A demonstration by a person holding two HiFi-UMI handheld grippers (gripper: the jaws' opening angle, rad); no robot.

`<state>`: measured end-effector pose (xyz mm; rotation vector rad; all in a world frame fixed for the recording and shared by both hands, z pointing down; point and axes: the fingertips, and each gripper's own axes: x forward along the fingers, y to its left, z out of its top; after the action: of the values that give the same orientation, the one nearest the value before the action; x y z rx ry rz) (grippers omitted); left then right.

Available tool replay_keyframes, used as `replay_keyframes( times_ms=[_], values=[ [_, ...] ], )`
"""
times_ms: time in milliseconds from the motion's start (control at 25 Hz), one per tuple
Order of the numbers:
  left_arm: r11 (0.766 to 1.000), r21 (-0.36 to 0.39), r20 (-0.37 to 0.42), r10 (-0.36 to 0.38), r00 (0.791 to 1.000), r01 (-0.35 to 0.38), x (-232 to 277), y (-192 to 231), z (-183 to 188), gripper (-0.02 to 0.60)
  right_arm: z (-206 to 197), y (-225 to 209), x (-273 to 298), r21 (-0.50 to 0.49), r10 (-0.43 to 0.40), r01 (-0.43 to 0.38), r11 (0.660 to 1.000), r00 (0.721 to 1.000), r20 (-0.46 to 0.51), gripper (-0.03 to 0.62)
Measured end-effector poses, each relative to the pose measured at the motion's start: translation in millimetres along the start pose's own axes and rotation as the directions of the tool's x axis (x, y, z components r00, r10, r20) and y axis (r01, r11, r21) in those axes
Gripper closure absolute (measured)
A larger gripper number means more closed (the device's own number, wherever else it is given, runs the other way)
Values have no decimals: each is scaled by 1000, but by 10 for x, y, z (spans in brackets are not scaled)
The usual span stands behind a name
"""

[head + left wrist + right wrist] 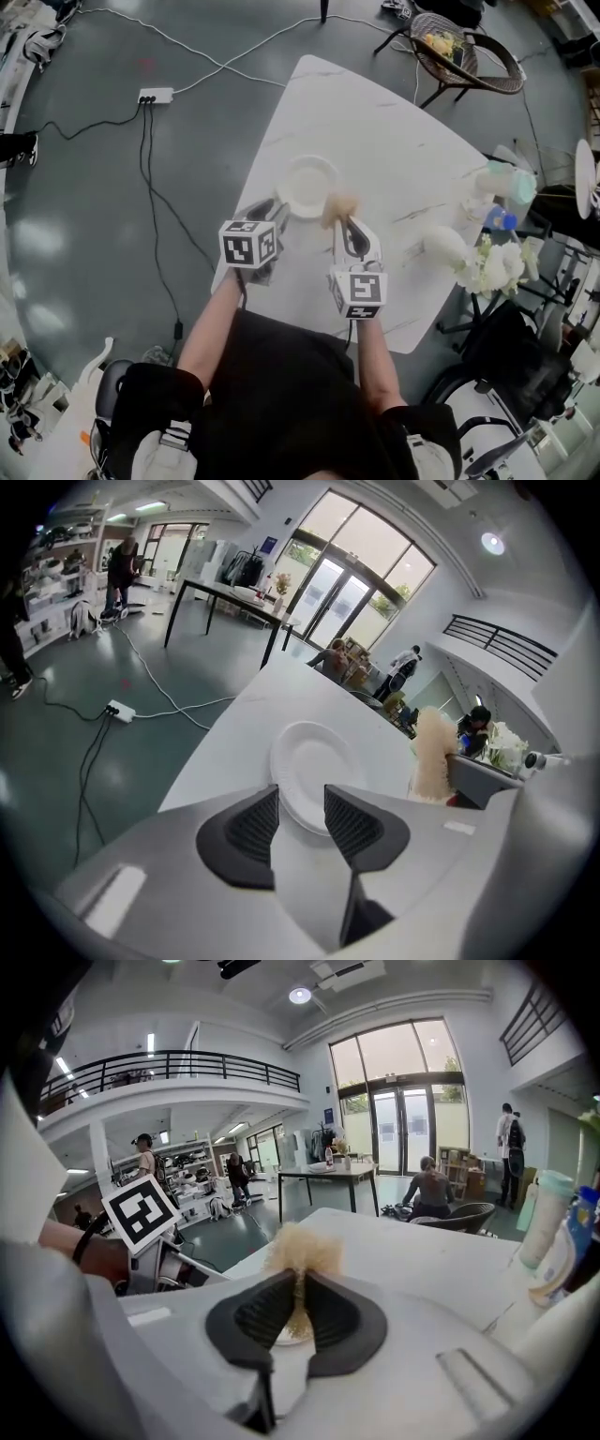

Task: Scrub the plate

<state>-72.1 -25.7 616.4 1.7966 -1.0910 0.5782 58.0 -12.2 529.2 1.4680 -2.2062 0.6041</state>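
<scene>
- plate (307, 186): white, empty, laid flat on table (394, 122), close to the near-left edge. In left gripper view its near rim is seen just past the jaws.
- scrubber (339, 206): tan, fluffy, held at plate's right rim. Whether it touches the plate can't be told.
- right gripper (347, 225): jaws clamped on scrubber's lower part, w/ the tuft left sticking out past the pads.
- left gripper (270, 212): jaws apart, nothing pinched. Plate rim is lined up w/ the gap but isn't pressed by either pad.
- Step, as judged: plate is to be steadied by the left side, then rubbed w/ scrubber. Scrubbing prob. not begun.
- Risk 1: plate looks thin & light. If it's rubbed before being pinned, it could be pushed across the smooth top & off the near edge, which is close.
- Risk 2: if rim is clamped at an angle or too hard, plate could be tipped up or bent.
- Risk 3: scrubber is gripped low, so it could be dragged out of the pads by hard sideways strokes.
- Risk 4: both tools are kept close together, so they could be knocked into each other on wide strokes.
- Farther out: bottles (511, 183) & flowers (492, 262) at table's right side, well apart from plate. Little danger is seen there unless plate gets shoved that way.
</scene>
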Motion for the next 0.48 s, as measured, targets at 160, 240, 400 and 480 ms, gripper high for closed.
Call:
replay_keyframes(
  times_ms=[160,240,400,480],
  values=[
    [1000,-11,-14,13,1000,-13,134,54,7,417,-35,-12,76,2,7,-7,1000,1000,-12,559],
    [1000,-9,-25,18,1000,-18,180,66,7,419,-46,-20,110,6,10,-10,1000,1000,-17,559],
    [1000,-5,-41,24,999,-24,243,77,11,420,-25,-41,171,10,10,-9,1000,1000,-22,559],
    [1000,-3,-48,27,998,-27,269,84,1,434,-19,-55,199,11,9,-9,1000,1000,-21,559]
  ],
)
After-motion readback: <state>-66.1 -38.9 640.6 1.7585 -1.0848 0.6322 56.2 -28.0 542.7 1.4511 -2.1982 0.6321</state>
